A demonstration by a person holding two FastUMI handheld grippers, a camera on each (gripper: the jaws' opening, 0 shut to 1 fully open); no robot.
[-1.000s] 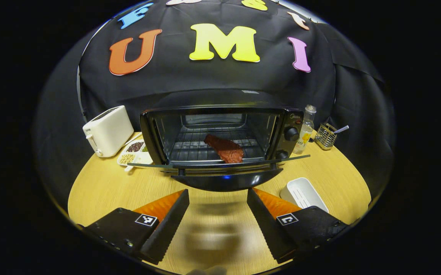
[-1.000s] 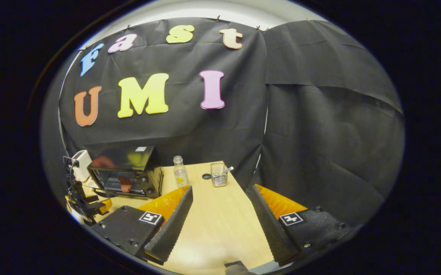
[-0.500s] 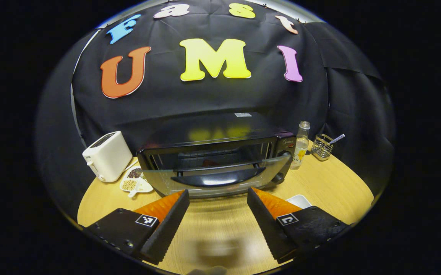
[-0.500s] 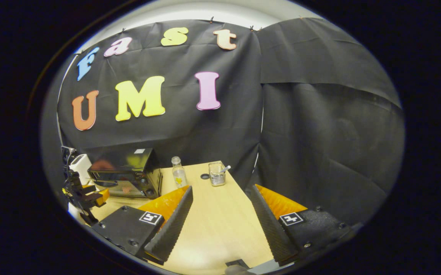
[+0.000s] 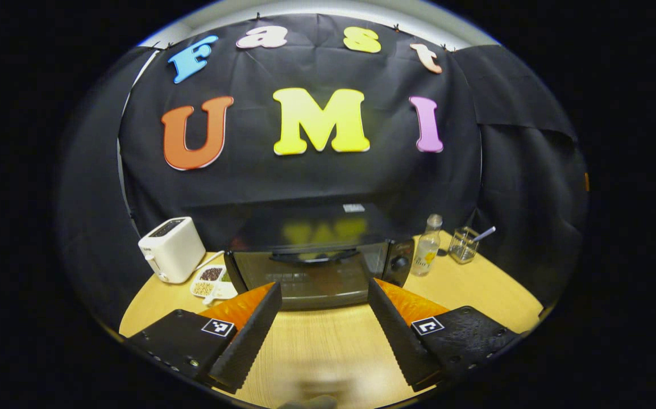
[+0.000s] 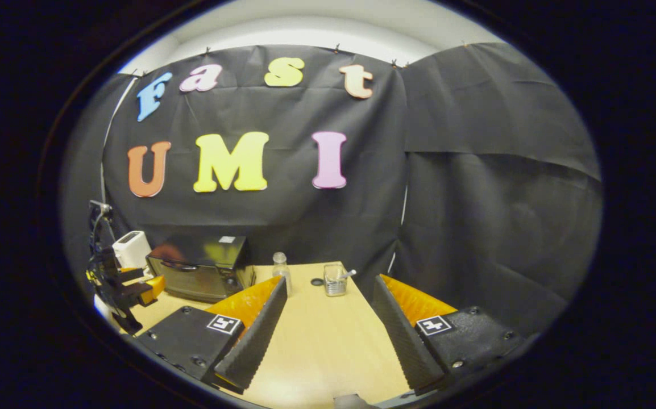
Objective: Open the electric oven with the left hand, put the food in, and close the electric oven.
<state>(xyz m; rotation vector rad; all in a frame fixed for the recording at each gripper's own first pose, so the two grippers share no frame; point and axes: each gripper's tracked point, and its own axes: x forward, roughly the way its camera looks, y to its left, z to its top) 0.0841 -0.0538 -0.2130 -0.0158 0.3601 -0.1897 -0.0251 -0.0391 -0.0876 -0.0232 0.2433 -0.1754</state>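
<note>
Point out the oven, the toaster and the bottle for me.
Oven (image 5: 311,281): left gripper view, on its shut glass door.
Toaster (image 5: 173,251): left gripper view, on its white side.
Bottle (image 5: 426,254): left gripper view, on its clear body, right of the oven.

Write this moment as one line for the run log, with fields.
stage: closing step done | electric oven: door shut | left gripper: open, in front of oven, holds nothing | right gripper: open, over table

On my round light-wood table (image 5: 476,289) stands a white plastic toaster (image 5: 172,249), and just beside it lies a white divided dish of beans and seeds (image 5: 211,281). Toward the other side I see a clear glass bottle with a yellow label (image 5: 426,246) and, near it, a small wire-mesh holder with a spoon (image 5: 463,245).
</note>
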